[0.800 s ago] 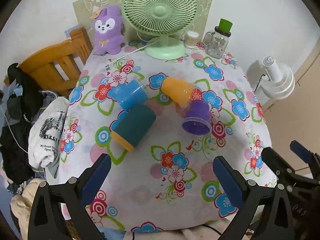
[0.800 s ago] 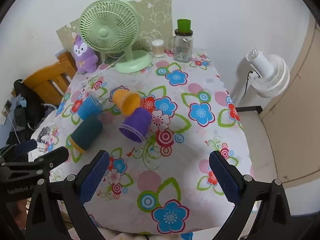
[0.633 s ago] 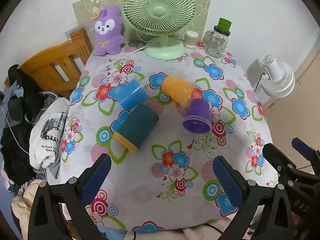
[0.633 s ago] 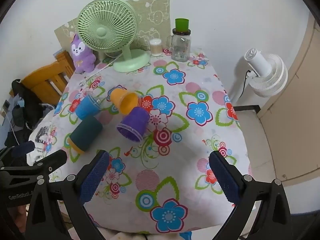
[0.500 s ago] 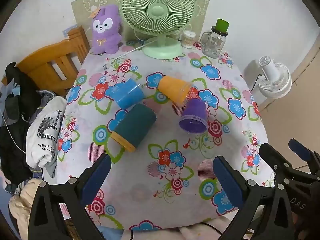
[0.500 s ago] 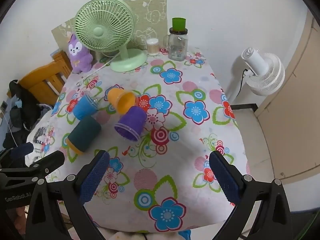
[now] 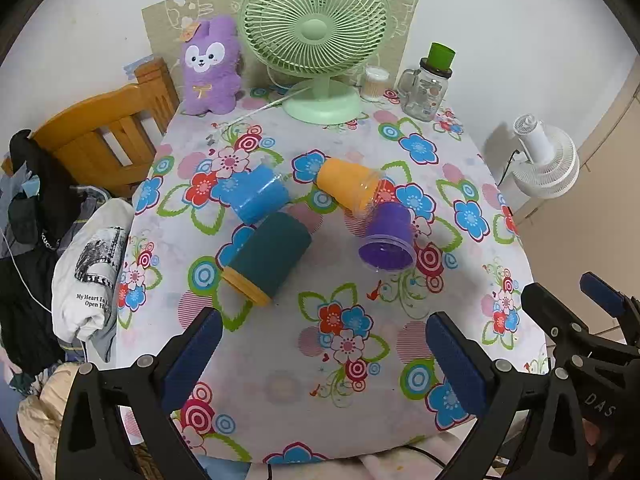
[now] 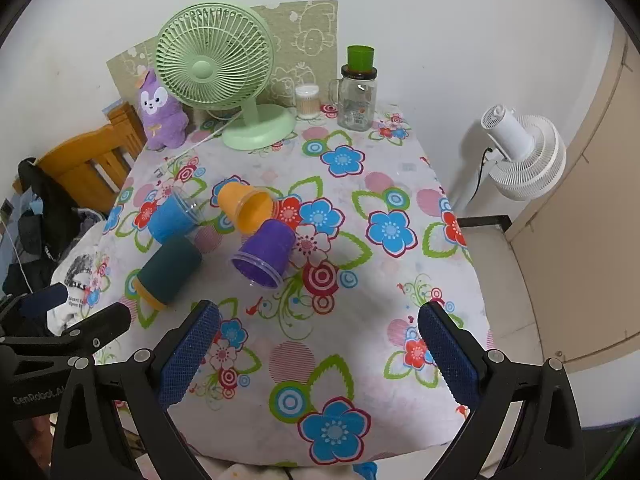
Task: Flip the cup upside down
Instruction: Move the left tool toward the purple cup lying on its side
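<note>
Several cups lie on their sides on the flowered tablecloth (image 7: 360, 360): a dark teal cup with an orange rim (image 7: 268, 260) (image 8: 168, 270), a blue cup (image 7: 256, 194) (image 8: 172, 216), an orange cup (image 7: 348, 184) (image 8: 246, 206) and a purple cup (image 7: 388, 236) (image 8: 264, 254). My left gripper (image 7: 320, 356) is open and empty over the table's near edge. My right gripper (image 8: 316, 356) is open and empty, also near the front edge, to the right of the left one (image 8: 60, 332). Both are well short of the cups.
At the back stand a green desk fan (image 7: 316, 40), a purple plush toy (image 7: 208, 68), a glass jar with a green lid (image 7: 432, 84) and a small container (image 7: 374, 82). A wooden chair (image 7: 104, 140) with clothes is on the left. A white floor fan (image 8: 524, 152) stands on the right.
Both grippers have drifted slightly back and up, so the table and cups sit a bit farther off. The cups have not moved. Both jaws stay open.
</note>
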Demonstrator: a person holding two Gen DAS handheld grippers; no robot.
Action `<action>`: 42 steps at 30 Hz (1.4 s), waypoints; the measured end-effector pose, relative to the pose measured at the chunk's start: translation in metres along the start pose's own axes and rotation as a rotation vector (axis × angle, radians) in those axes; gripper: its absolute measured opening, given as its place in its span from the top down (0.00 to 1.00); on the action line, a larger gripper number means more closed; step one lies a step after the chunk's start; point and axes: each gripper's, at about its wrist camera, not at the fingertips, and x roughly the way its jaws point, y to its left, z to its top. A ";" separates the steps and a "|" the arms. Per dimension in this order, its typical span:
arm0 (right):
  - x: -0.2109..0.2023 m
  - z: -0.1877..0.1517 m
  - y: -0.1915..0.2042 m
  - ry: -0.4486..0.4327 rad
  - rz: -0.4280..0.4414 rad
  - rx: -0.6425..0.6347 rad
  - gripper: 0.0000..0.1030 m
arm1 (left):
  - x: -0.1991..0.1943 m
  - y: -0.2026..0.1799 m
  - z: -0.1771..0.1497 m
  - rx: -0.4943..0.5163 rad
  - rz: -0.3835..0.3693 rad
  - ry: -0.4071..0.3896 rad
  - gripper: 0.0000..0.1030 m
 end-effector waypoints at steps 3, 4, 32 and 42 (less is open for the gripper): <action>0.000 0.000 0.001 0.004 -0.003 0.000 0.02 | 0.000 0.001 0.000 0.000 0.001 0.003 0.01; 0.001 0.000 0.002 0.008 -0.006 -0.001 0.02 | -0.001 0.001 0.000 0.000 -0.001 0.005 0.01; 0.021 0.015 0.005 0.073 0.007 -0.016 0.02 | 0.020 0.005 0.009 0.004 0.029 0.056 0.01; 0.045 0.041 -0.002 0.102 0.010 -0.035 0.02 | 0.044 -0.003 0.031 -0.002 0.039 0.100 0.01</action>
